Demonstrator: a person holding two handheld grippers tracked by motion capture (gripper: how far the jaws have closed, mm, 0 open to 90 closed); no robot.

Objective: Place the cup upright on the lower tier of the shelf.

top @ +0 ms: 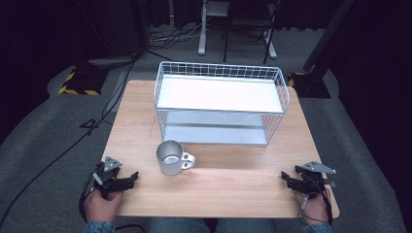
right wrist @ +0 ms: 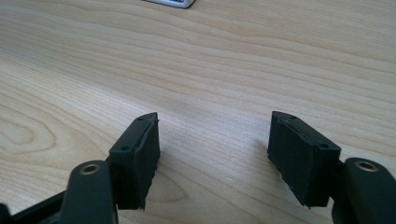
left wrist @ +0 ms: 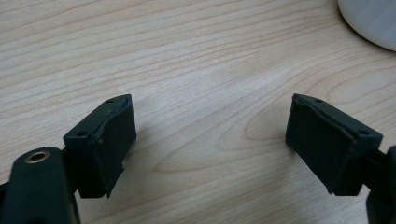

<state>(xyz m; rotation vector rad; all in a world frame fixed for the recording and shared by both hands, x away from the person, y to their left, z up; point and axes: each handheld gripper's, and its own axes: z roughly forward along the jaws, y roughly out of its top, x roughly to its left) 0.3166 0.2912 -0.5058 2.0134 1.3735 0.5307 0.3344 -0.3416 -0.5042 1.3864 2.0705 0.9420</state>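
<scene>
A metal mug [top: 170,157] stands upright on the wooden table [top: 233,187], its handle pointing right, in front of a white two-tier wire rack [top: 221,102]. My left gripper [top: 131,177] rests near the table's front left, left of the mug, held by a hand. In the left gripper view it [left wrist: 210,126] is open over bare wood, with the mug's edge [left wrist: 369,21] at the top right. My right gripper [top: 285,178] rests near the front right corner. Its jaws [right wrist: 212,140] stand open with nothing between them.
The rack sits at the back half of the table with both shelves bare. Its base corner [right wrist: 173,3] shows at the top of the right gripper view. Cables and stand legs lie on the grey floor beyond the table.
</scene>
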